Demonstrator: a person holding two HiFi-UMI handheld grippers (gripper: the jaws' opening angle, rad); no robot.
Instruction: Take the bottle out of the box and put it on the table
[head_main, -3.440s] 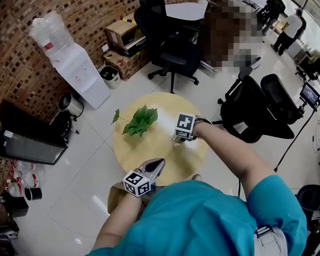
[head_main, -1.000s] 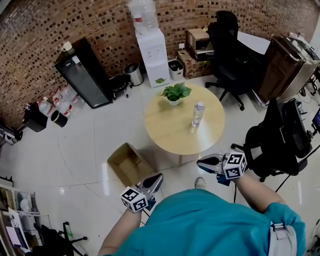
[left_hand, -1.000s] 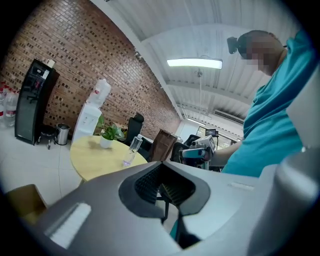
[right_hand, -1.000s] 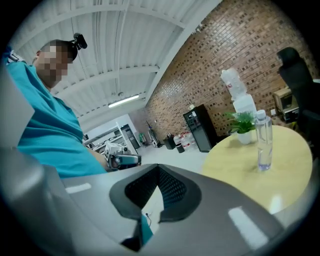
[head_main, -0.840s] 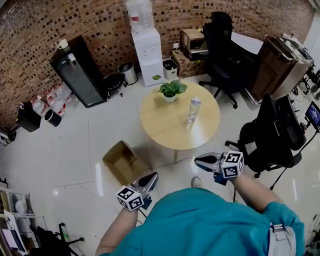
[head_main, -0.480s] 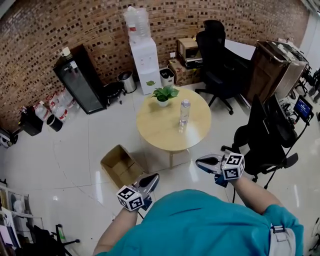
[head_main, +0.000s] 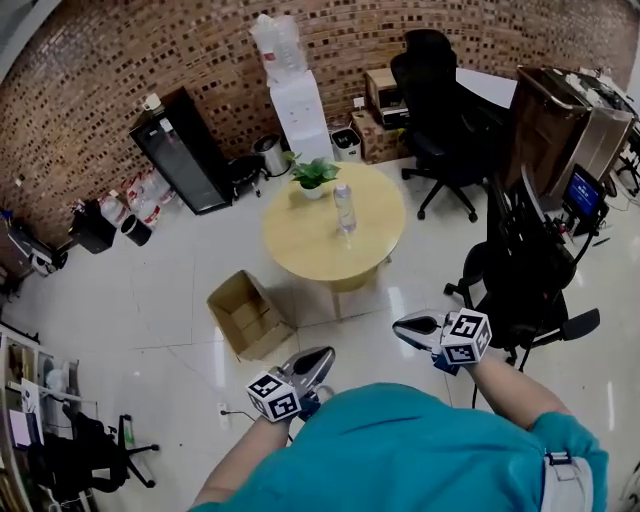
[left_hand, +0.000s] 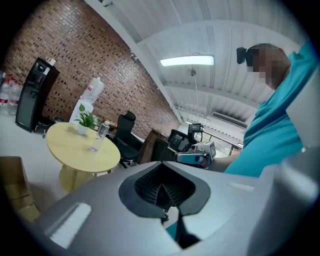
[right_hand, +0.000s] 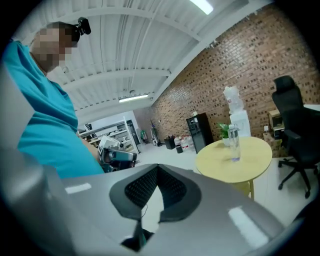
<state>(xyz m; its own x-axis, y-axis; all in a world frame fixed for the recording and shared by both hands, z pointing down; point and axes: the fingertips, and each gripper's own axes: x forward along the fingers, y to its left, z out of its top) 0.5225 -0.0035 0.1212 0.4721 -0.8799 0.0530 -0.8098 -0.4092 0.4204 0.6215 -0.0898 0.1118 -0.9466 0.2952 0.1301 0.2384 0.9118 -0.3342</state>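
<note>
The box (head_main: 247, 315) sits open on the floor at the middle left of the head view, near the table (head_main: 300, 245). It looks empty, as far as I can tell. The left gripper (head_main: 318, 358) is at the lower middle of the frame. Its jaws are closed tight and nothing is between them. In the upper middle, the bottle (head_main: 344, 207) stands up straight on the round table, near the plant (head_main: 313, 175) but not touching it. So the job looks done. The right gripper (head_main: 405, 325) is a little lower and to the right of the middle. Its jaws are pressed together too, with nothing in them. A black chair (head_main: 525, 270) stands to the right of it.

What could go wrong? The bottle is tall and thin, so I think a bump to the table could knock it over. The person stands well away from the table, so that does not seem likely now. The box on the floor could trip a foot if the person walks that way without looking. The right arm is near the chair and could bump it.

Both arms are bent and held close to the body. Both grippers point about level, out in front. Their tips lean in toward each other, and each gripper view shows the other gripper.
</note>
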